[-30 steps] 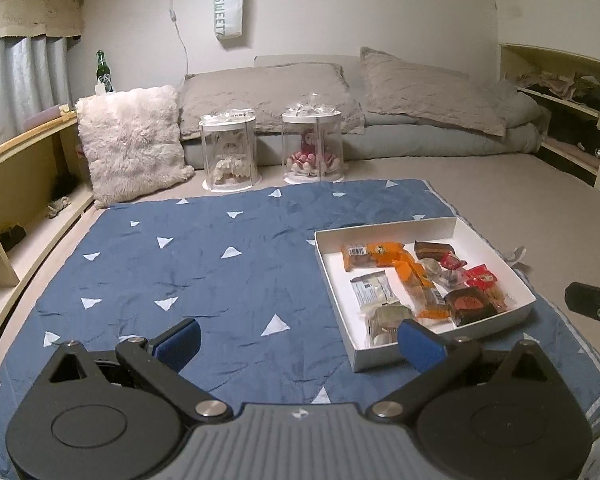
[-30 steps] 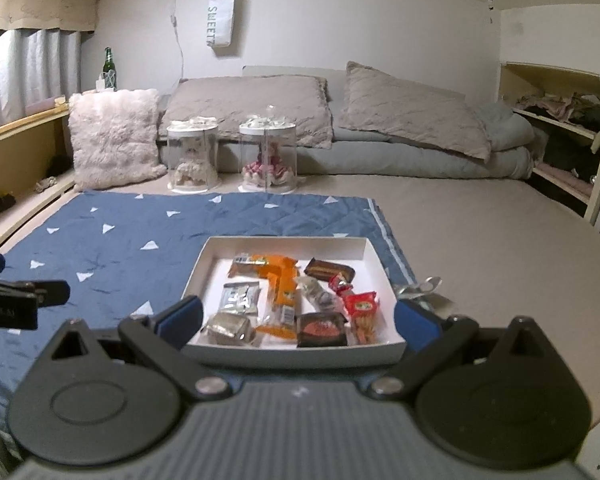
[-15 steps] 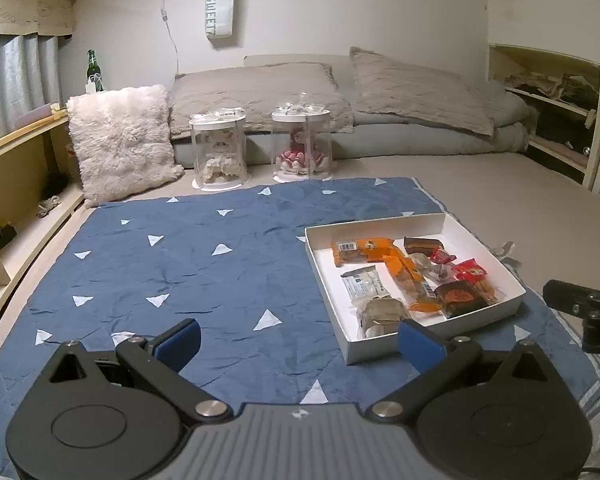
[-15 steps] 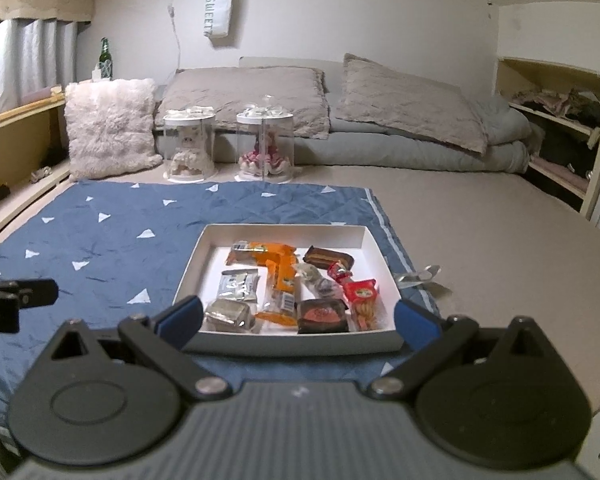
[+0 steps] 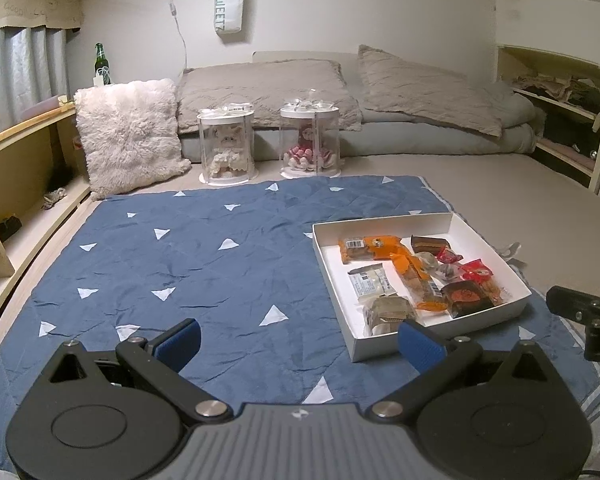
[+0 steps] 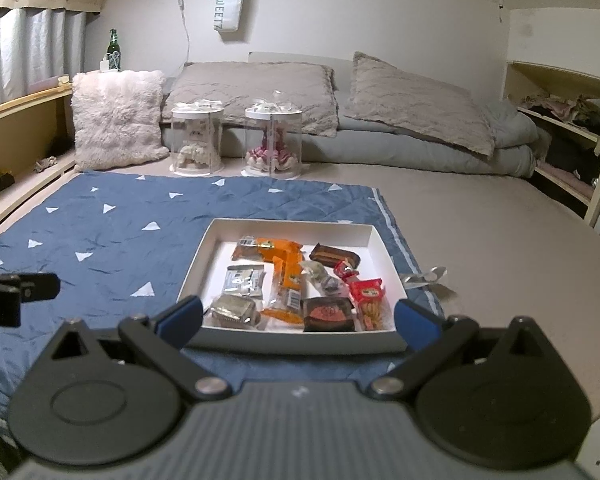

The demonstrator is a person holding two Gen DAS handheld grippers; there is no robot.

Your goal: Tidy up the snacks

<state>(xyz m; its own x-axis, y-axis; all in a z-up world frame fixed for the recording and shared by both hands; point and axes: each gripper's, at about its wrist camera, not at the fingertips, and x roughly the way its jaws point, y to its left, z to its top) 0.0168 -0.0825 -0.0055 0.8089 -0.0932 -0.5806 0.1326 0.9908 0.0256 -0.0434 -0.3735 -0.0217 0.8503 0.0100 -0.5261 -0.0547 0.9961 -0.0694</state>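
Right wrist view: white shallow box [image 6: 204, 249] sits on the blue triangle-print quilt [image 6: 100, 232], at the quilt's right edge. All visible snacks lie inside the box; none shows loose on the quilt.

Contents, placed relative to the box:
- orange packet [image 6: 274, 249] across the far side, a second orange packet [image 6: 286, 294] running toward the near wall, the two overlapping at one end
- brown bar [image 6: 334, 255] at the far right
- silver-white wrapper [image 6: 243, 279] left of centre
- foil-wrapped cake [image 6: 231, 310] in the near left corner
- dark packet with red circle [image 6: 328, 313] against the near wall
- red packet [image 6: 370, 298] in the near right corner, small red sweet [image 6: 345, 269] behind it

Right gripper [image 6: 298, 320] hovers just short of the box's near wall, fingers spread wide, nothing between them. Left gripper [image 5: 298, 338] hovers over bare quilt left of the box, spread just as wide, also empty.

Progress, as a judgement: snacks are gathered in one container but lie mixed, at odd angles, some overlapping, not grouped by kind or lined up. That fits either a box collected and awaiting sorting, or a gathering job already complete. The pictures do not settle which. A loose silver wrapper or ribbon [image 6: 426, 276] lies on the floor just right of the quilt's edge; what it is cannot be told.
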